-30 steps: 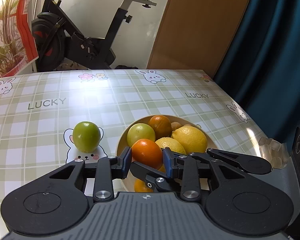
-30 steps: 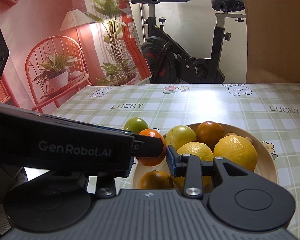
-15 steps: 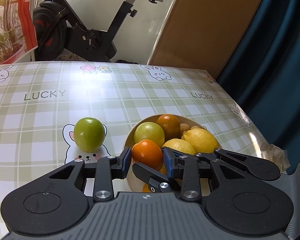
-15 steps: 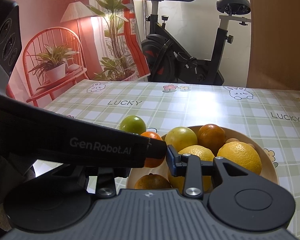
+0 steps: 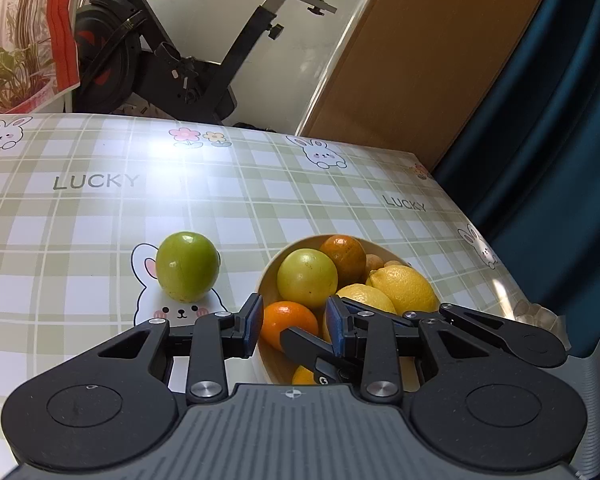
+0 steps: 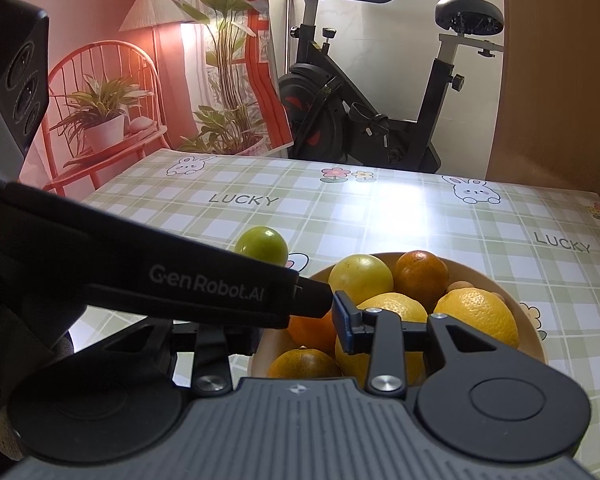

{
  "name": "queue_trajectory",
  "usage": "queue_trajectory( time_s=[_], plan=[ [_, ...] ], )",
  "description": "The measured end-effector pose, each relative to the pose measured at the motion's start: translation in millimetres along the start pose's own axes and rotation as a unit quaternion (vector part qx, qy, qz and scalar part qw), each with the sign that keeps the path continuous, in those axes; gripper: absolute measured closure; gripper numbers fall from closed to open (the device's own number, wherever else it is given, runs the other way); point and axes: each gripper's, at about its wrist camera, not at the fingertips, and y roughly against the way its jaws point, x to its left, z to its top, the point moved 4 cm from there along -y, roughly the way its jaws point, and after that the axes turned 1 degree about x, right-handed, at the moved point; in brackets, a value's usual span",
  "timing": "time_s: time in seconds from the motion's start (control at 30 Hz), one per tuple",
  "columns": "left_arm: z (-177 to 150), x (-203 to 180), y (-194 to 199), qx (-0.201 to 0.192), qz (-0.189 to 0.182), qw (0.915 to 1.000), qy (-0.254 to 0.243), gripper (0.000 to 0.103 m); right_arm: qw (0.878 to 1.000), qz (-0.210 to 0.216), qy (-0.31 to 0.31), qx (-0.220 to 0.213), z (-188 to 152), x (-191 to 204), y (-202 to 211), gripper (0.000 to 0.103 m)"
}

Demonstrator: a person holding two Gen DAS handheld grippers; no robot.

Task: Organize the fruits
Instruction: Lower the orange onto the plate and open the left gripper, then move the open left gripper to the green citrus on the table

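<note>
My left gripper is shut on a small orange, its blue pads pressing both sides. It holds the orange just above the near-left rim of a tan bowl. The bowl holds two lemons, a yellow-green fruit, a darker orange and another orange low at the front. A green fruit sits on the tablecloth left of the bowl. My right gripper hovers at the bowl's near side beside the held orange. Its right pad shows, but the left gripper's body hides its left finger.
The checked tablecloth stretches far and left of the bowl. Crumpled clear plastic lies at the table's right edge. Beyond the table stand an exercise bike, a brown board, a blue curtain and a plant poster.
My left gripper has sunk a little and rolled slightly with the orange still in its jaws. The right gripper has stayed where it was.
</note>
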Motion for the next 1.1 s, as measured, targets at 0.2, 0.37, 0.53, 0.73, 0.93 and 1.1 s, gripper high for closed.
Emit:
queue_trajectory(
  time_s=[0.2,0.37,0.53,0.73,0.93,1.1],
  plan=[
    [13.4,39.9,26.3,-0.047,0.015,0.9971,0.057,0.066,1.000,0.005,-0.004,-0.009,3.8,-2.8,3.6,0.065],
    [25.0,67.2,41.0,-0.070,0.041,0.9933,0.082,0.066,1.000,0.015,0.004,-0.007,11.2,3.8,-2.4,0.065],
    [34.3,80.3,39.8,-0.071,0.053,0.9917,0.093,0.060,0.999,0.031,0.028,-0.007,24.2,11.7,-13.9,0.064],
    [33.5,81.3,28.7,-0.055,0.050,0.9945,0.074,0.057,0.999,0.033,0.040,0.009,31.0,17.5,-34.7,0.064],
    [34.7,84.0,17.4,-0.038,0.051,0.9962,0.060,0.057,0.998,0.038,0.042,0.030,33.1,22.1,-54.9,0.060],
    [34.5,86.9,14.6,-0.035,0.053,0.9962,0.060,0.056,0.997,0.041,0.043,0.039,35.8,25.7,-66.1,0.056]
  ],
)
